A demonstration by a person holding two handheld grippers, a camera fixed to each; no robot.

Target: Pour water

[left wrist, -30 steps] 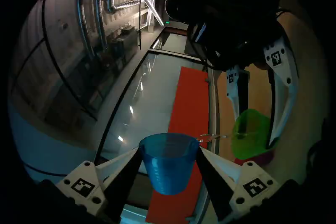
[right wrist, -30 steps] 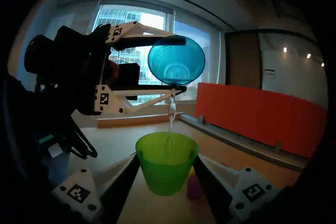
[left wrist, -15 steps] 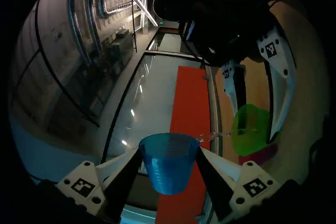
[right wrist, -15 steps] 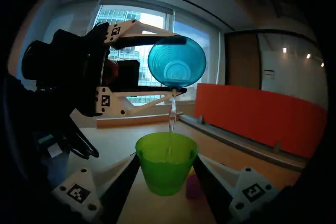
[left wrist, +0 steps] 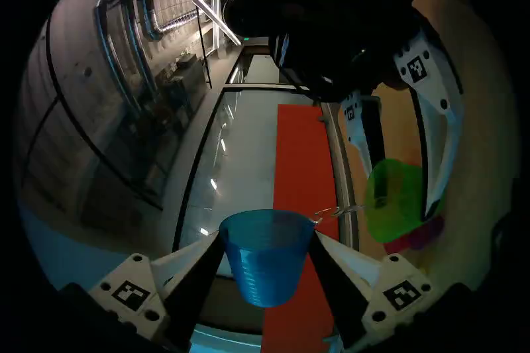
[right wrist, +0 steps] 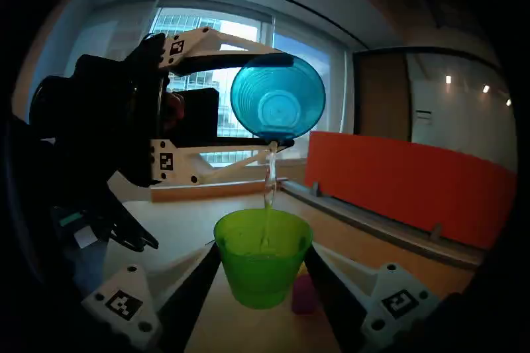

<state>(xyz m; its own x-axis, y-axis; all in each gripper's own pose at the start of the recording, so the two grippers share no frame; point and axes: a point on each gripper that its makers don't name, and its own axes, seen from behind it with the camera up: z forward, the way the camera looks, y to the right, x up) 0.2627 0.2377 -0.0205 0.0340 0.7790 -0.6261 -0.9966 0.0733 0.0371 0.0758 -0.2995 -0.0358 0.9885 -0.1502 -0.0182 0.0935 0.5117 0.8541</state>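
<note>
Tabletop (right wrist: 173, 222) beneath: left gripper (left wrist: 266, 242) clamps blue cup (left wrist: 266, 265), right gripper (right wrist: 262, 250) clamps green cup (right wrist: 263, 270).

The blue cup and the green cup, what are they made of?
The blue cup is probably clear tinted plastic with a glossy finish: daylight passes through it, and fine ridges ring its wall. The green cup is likely translucent plastic too, but smoother: light glows through its wall.

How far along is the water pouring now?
Done: the left gripper is shut on the translucent blue plastic cup and holds it tipped above the translucent green plastic cup, which the right gripper holds. In hand: a thin water stream falls into the green cup. Left: draining the rest, then righting the blue cup.
</note>
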